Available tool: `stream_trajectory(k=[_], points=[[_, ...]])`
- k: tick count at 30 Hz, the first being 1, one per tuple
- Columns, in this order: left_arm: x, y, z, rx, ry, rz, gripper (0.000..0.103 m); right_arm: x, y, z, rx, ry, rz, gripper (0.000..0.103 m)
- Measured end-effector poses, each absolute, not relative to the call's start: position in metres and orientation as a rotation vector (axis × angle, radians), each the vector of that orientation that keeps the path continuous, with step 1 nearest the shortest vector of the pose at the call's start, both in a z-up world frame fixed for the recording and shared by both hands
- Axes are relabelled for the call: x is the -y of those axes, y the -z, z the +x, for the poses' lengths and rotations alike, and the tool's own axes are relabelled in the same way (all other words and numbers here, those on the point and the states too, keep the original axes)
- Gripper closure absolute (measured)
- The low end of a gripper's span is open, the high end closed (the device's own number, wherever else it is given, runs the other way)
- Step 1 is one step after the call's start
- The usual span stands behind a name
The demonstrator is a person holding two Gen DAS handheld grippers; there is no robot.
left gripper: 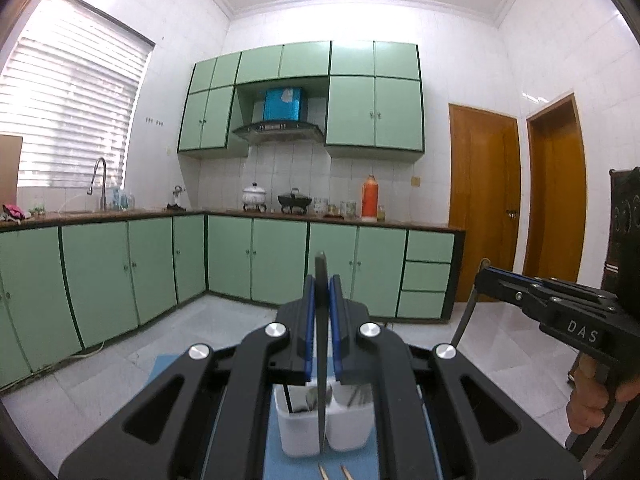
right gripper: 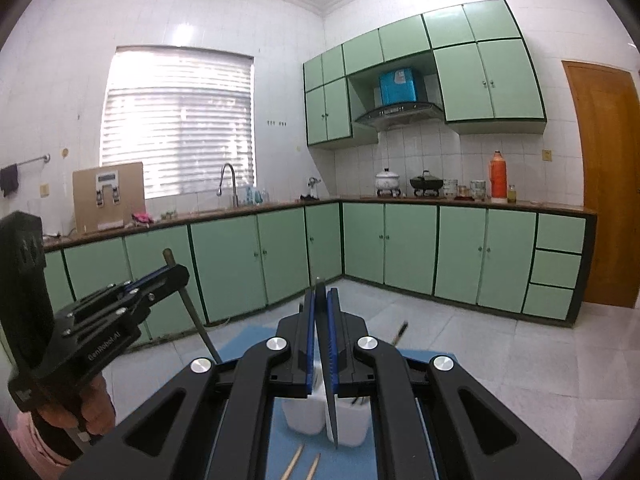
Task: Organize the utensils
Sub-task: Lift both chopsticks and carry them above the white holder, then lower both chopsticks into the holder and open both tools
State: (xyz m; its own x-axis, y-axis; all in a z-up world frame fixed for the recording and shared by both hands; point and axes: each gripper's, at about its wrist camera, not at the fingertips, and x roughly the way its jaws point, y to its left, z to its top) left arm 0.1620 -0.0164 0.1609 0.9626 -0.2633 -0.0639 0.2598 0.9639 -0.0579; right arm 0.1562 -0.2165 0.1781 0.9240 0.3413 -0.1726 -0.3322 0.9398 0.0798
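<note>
- Left wrist view: left gripper [left gripper: 322,292] is clamped on a dark utensil [left gripper: 321,360], tip hanging over the white holder [left gripper: 324,428]; a tilted release could miss the compartment.
- Right wrist view: right gripper [right gripper: 320,304] is closed on a dark blade [right gripper: 331,412] above the holder; the 2 tools could collide. 2 chopsticks [right gripper: 302,462] wait on the blue mat [right gripper: 276,436].

"DAS" on right tongs [left gripper: 486,276]
</note>
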Motion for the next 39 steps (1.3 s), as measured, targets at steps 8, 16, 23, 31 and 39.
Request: stream_trajectory(k=[8,16,23,31,39], points=[[0.023,-0.183,0.205,-0.018,0.231,-0.062,0.097,0.211,-0.203,0.196,-0.155,-0.332,0.042,0.097],[0.032,-0.172,0.263,-0.034,0.217,-0.060,0.097,0.208,-0.194,0.244,-0.178,-0.338,0.070,0.097],[0.028,-0.135,0.311,-0.124,0.202,-0.071,0.097,0.208,-0.158,0.281,-0.241,-0.341,0.096,0.097],[0.022,-0.100,0.336,-0.203,0.208,-0.055,0.097,0.214,-0.119,0.309,-0.311,-0.346,0.135,0.097],[0.021,-0.074,0.347,-0.267,0.215,-0.040,0.097,0.213,-0.088,0.324,-0.372,-0.338,0.150,0.097]])
